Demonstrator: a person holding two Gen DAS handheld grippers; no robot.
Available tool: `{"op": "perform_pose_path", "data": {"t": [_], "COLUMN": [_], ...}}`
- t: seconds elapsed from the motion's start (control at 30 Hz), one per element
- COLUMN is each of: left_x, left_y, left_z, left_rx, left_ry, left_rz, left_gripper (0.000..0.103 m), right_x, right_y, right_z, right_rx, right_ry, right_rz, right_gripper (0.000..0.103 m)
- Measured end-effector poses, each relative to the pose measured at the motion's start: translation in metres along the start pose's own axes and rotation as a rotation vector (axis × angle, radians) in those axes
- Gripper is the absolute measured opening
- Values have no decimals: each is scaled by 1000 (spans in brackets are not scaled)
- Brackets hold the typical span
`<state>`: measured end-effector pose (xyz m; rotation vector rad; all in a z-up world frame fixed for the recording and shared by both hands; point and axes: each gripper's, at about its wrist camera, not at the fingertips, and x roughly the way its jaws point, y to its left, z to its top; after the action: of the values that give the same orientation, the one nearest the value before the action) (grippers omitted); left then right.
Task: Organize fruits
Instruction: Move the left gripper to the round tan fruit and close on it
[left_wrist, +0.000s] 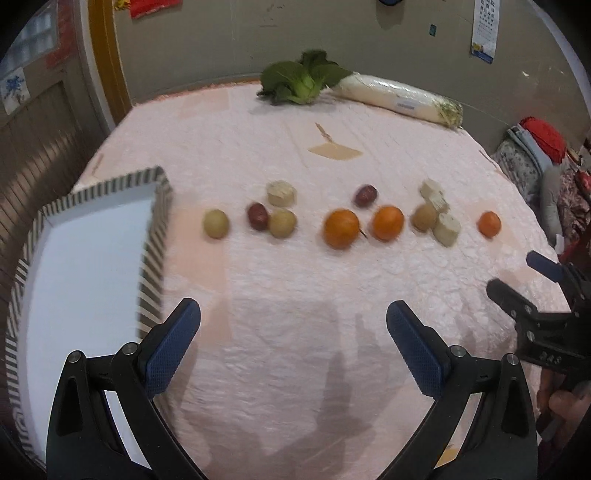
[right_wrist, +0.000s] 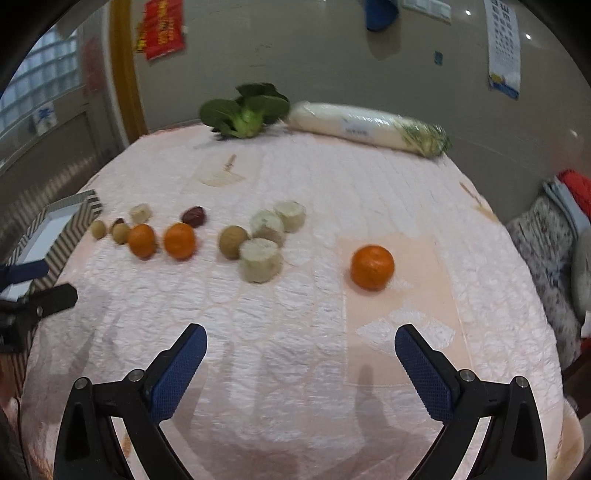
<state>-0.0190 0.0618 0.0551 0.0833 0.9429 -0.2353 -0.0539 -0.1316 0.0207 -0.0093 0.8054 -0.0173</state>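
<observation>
On pink quilted tablecloth (right_wrist: 295, 350): scattered fruit; grey wall (right_wrist: 314, 66) behind; both grippers wide, empty.

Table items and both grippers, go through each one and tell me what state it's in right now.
Left gripper: open, empty, above the cloth.
Right gripper: open, empty.
Striped box: open, nothing visible inside.
Three oranges: whole, unpeeled, loose on the cloth.
Cut pale chunks: sliced, lying flat.
Leafy green: whole, at the far edge.
White radish: in clear wrap, lying on its side.
</observation>
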Motion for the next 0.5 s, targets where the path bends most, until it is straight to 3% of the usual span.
{"op": "perform_pose_path", "data": {"t": [0.33,0.5], "left_x": [20,46], "left_y": [29,58], "left_z": [41,58], "left_rx": [-84,-223], "left_ry": [44,127], "left_rz": [-31,-74], "left_gripper": [98,79], "right_x": [4,10], "right_y": [25,25], "right_z": [5,7], "right_rx": [-55,-37], "right_ry": [3,13], "right_rz": [45,91], "right_gripper": [91,81]}}
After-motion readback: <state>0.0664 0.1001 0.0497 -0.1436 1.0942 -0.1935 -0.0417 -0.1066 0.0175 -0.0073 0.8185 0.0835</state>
